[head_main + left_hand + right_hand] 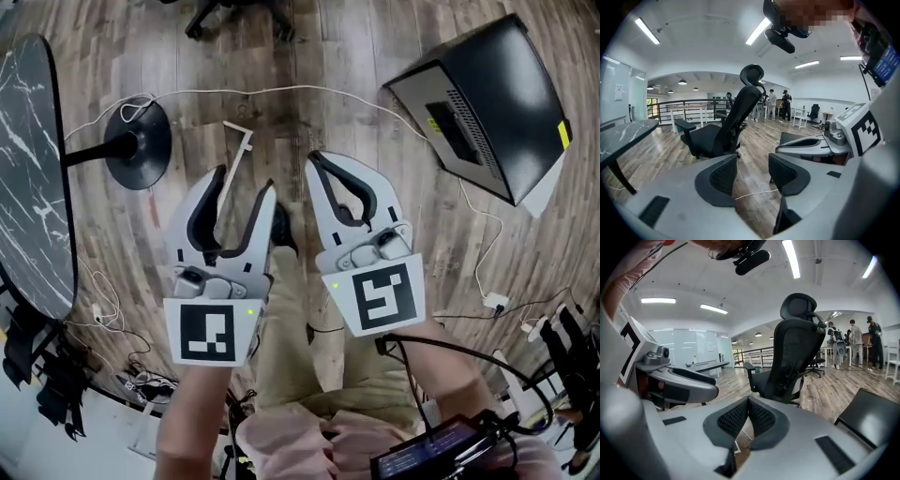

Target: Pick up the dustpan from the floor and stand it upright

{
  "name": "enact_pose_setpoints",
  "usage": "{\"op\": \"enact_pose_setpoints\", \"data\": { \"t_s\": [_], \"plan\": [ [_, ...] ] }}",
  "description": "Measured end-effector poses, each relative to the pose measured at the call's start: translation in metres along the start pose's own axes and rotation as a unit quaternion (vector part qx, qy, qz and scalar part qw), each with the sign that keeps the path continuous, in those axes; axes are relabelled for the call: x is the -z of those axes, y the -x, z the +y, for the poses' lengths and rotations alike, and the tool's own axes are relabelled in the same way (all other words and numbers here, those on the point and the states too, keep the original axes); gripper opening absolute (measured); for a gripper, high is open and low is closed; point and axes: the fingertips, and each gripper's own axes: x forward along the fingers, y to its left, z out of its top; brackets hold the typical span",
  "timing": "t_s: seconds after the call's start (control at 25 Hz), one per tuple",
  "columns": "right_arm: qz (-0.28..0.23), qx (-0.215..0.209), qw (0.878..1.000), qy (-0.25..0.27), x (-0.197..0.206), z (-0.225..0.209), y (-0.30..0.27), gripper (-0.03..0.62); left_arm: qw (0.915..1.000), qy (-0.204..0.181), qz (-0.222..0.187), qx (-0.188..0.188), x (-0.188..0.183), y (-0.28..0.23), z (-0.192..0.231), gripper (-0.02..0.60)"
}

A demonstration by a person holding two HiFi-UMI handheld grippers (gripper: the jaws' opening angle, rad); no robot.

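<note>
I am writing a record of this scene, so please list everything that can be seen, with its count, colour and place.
floor: one, brown wood, under everything
table: one, black marbled top, left edge of the head view
round base with pole: one, black, on the floor beside the table
cable: one, white, lying across the floor
black box: one, with a yellow label, on the floor at upper right; perhaps the dustpan
L-shaped piece: one, pale, on the floor ahead of the left gripper
office chair: one, black, ahead of both grippers
people: several, far back in the room
trousers: khaki, bottom of the head view
left gripper: grey, jaws apart, empty
right gripper: grey, jaws together, empty
</note>
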Motion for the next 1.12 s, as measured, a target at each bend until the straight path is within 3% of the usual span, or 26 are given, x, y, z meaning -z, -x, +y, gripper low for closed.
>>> {"op": "enact_pose_setpoints", "data": {
  "t_s": [0.6, 1.12],
  "plan": [
    [0.029, 0.03, 0.999, -0.003, 0.116, 0.0, -0.072, 0.002, 0.9976, -0.024, 0.055, 0.035, 0.16, -0.072, 0.053, 0.216],
    [0.054, 0.026, 0.998, 0.014, 0.191, 0.009, -0.103, 0.003, 0.9935, -0.033, 0.095, 0.053, 0.265, -0.115, 0.084, 0.225]
  ]
}}
